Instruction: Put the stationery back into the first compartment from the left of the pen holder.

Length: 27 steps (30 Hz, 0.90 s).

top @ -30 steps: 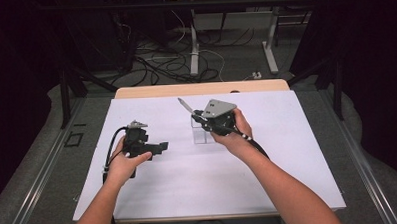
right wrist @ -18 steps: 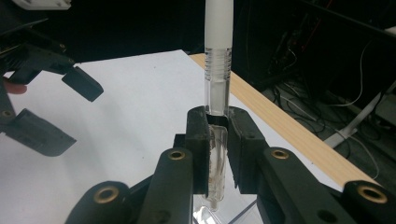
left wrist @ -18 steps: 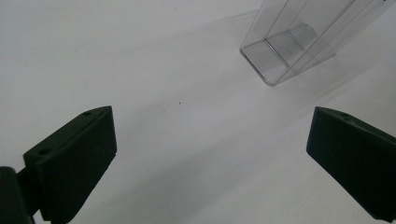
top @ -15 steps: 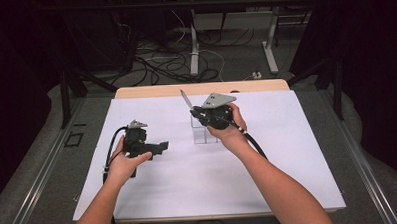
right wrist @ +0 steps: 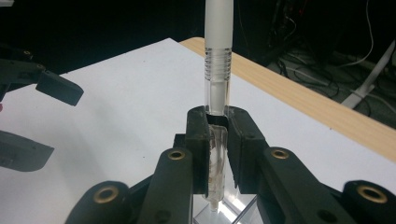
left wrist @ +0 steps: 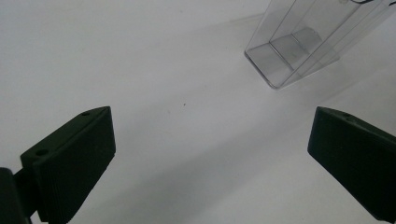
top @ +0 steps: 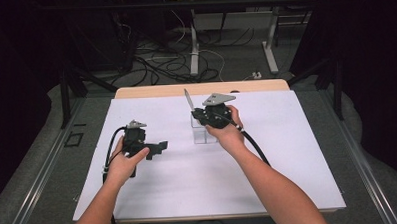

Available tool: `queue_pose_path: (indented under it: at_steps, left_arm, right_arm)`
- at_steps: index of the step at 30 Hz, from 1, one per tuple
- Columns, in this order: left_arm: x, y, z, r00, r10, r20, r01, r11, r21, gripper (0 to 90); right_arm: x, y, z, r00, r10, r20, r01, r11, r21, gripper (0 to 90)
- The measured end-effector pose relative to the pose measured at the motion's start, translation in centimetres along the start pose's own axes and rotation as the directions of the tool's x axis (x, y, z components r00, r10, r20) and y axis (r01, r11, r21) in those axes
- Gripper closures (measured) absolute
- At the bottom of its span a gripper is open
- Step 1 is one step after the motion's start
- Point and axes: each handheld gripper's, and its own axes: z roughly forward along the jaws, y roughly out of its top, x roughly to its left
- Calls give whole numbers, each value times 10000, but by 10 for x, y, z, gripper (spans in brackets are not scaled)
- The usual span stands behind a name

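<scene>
The white table sheet (top: 189,192) lies under both my hands. My left gripper (top: 157,146) rests on it, its jaws just spread wide with nothing between. The clear box (left wrist: 299,46) stands open-topped; what it contains I cannot tell. My right gripper (right wrist: 217,140) clamps the pen (right wrist: 218,46) upright, tip down over the box.

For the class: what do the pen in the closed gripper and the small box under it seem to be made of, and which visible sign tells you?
Slim pen: probably plastic, with a frosted translucent upper barrel and a clear ribbed section. Small box: clear, glossy rigid plastic, likely acrylic; the white sheet shows through its walls, and its edges catch the light.
</scene>
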Motion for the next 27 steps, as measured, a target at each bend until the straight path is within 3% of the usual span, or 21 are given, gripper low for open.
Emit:
queue_pose_path:
  at_steps: [12,20,27]
  left_arm:
    - [-1,-1,1,9999,133,-1,-133,9999,98,8]
    - [-1,-1,1,9999,143,8,-143,9999,92,8]
    - [-1,-1,0,9999,96,42,-96,9999,129,8]
  right_arm:
    - [-4,-9,6,9955,948,18,-948,9941,523,795]
    - [-6,-13,7,9930,1180,-49,-1173,9900,778,792]
    - [-10,-10,-1,9914,1309,85,-1312,9892,648,637]
